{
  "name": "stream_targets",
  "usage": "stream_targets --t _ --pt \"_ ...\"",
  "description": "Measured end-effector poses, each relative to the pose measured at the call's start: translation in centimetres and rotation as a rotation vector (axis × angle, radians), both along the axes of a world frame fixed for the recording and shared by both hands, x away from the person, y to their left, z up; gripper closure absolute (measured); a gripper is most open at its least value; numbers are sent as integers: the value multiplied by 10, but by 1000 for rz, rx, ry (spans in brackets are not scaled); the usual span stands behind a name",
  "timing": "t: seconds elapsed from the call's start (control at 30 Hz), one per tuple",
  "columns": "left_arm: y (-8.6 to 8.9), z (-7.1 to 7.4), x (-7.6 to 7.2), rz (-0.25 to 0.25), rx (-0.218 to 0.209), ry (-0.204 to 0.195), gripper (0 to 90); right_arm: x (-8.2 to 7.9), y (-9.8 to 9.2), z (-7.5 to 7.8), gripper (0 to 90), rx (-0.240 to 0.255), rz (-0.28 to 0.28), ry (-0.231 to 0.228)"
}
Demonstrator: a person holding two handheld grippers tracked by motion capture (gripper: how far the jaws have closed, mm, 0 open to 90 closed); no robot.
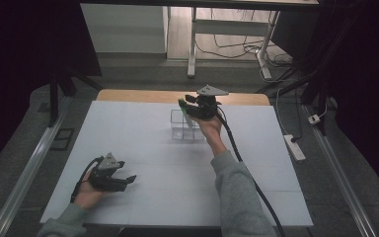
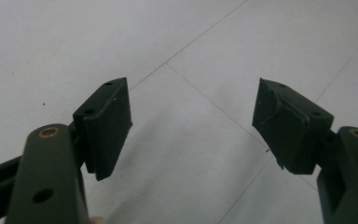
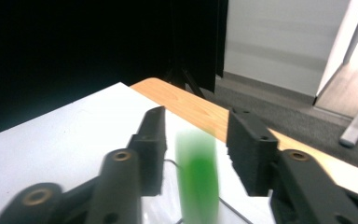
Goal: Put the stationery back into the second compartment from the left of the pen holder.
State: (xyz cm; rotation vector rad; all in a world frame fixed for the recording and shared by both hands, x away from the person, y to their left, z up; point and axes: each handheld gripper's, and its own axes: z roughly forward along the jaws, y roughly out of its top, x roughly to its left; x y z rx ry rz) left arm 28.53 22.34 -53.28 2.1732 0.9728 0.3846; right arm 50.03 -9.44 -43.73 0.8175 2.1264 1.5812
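A green stick-shaped thing (image 3: 196, 182), blurred, stands upright between the jaws of my right gripper (image 3: 196, 126), with a gap to the pad on either side. From above, my right gripper (image 1: 186, 107) hovers over a clear open-topped box (image 1: 177, 130) at the far middle of the white table, and the green thing (image 1: 188, 119) reaches down into that box. My left gripper (image 1: 130, 179) rests at the near left of the table. Its jaws are open wide over bare white surface, as seen close up in the left gripper view (image 2: 191, 109).
The white table cover (image 1: 143, 148) ends at a wooden edge (image 1: 143, 95) at the back. Beyond it are a desk frame (image 1: 192, 49) and cables on the floor. A power strip (image 1: 294, 146) lies on the floor to the right.
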Motion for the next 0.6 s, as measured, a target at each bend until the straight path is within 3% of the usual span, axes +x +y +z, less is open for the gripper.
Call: stream_targets --t 0.13,0.2,0.6 --pt "0 0 0 0 1 -2 273 -4 -2 4 524 -22 7 20" --pt "0 0 -1 -2 1 -3 272 -7 -4 7 490 -17 26 54" --pt "-1 2 -3 -6 5 -8 271 -33 -29 13 456 -106 65 56"
